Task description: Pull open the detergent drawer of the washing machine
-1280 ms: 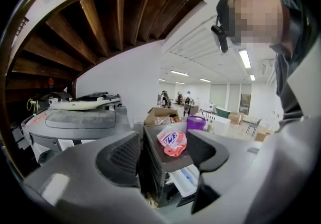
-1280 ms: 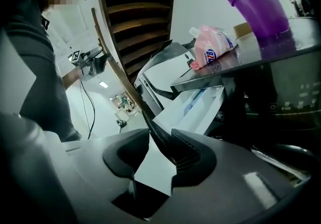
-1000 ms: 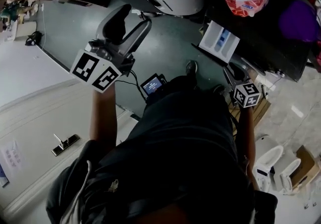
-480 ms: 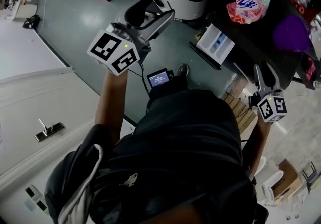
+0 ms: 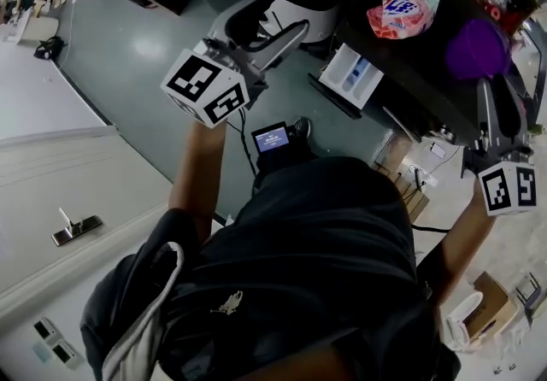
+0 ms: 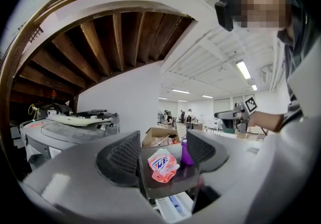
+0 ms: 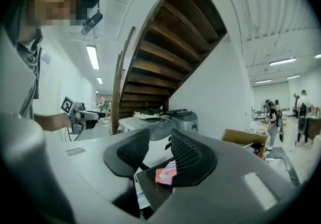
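both my left gripper [image 5: 272, 22] and right gripper [image 5: 498, 97] hang with jaws parted and empty, well apart from the detergent drawer [image 5: 350, 76], which juts out of the washing machine [image 5: 427, 59] between them, so i judge the pull done, nothing left.

It looks like a big open lab hall, with strip lights [image 6: 243, 69] overhead, a wooden staircase [image 7: 170, 52], a cardboard box [image 6: 159, 134] and people [image 7: 273, 115] working far off.

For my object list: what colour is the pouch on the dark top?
The pouch is pink with blue print; clearest in head view.
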Action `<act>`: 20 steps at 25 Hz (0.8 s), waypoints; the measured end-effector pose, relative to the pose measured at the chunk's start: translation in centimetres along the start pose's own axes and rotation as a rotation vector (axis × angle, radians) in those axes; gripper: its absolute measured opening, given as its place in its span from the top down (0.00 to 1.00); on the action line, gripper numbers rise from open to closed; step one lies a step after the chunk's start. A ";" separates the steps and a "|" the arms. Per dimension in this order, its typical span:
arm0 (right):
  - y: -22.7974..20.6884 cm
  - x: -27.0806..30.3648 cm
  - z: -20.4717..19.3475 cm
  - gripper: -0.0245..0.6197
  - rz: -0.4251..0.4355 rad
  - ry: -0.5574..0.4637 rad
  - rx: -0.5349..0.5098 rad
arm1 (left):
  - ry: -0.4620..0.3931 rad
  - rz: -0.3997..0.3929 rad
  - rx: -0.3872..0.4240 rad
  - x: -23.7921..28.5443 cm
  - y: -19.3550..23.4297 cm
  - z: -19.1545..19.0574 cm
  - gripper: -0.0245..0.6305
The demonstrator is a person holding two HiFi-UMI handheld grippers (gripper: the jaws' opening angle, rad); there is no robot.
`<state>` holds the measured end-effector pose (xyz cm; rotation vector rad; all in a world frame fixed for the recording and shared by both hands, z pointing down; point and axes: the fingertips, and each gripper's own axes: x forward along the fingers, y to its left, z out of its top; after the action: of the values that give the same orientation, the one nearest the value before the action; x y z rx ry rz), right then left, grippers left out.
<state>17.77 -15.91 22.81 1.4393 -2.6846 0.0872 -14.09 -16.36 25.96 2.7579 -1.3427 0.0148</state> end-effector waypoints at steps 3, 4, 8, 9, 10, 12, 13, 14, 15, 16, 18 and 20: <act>0.1 -1.7 1.8 0.75 -0.019 0.025 -0.060 | -0.005 0.003 -0.003 0.2 -0.6 0.0 0.44; 0.2 -2.4 2.3 0.75 -0.027 0.028 -0.074 | -0.008 0.004 -0.003 0.2 -0.8 0.0 0.44; 0.4 -5.4 4.1 0.75 -0.052 0.007 -0.104 | -0.008 0.010 -0.008 0.0 -1.3 -0.3 0.44; 0.5 -6.1 4.4 0.75 -0.052 -0.002 -0.102 | -0.004 0.012 -0.010 -0.1 -1.4 -0.5 0.44; 0.6 -6.7 4.7 0.75 -0.050 -0.013 -0.096 | 0.000 0.014 -0.008 -0.1 -1.6 -0.7 0.44; 1.1 -8.0 5.7 0.75 -0.029 -0.057 -0.086 | 0.011 0.017 0.005 0.1 -1.9 -1.0 0.44; 1.4 -8.6 6.2 0.75 -0.017 -0.084 -0.085 | 0.016 0.017 0.012 0.2 -2.2 -1.1 0.44; 1.6 -9.2 6.6 0.75 -0.014 -0.103 -0.089 | 0.018 0.014 0.016 0.2 -2.5 -1.1 0.44; 1.7 -9.6 6.8 0.75 -0.026 -0.109 -0.100 | 0.018 0.010 0.017 0.3 -2.7 -1.0 0.44; 1.5 -10.0 6.8 0.77 -0.049 -0.105 -0.115 | 0.016 0.006 0.015 0.5 -3.0 -1.0 0.44; 1.0 -10.5 6.6 0.83 -0.092 -0.090 -0.134 | 0.012 0.000 0.013 0.7 -3.5 -0.8 0.44; 0.8 -10.8 6.4 0.83 -0.105 -0.080 -0.136 | 0.010 -0.005 0.013 0.9 -3.9 -0.7 0.44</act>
<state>22.68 -7.16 15.30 1.5687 -2.6120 -0.1606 -10.45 -14.58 26.49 2.7677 -1.3384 0.0372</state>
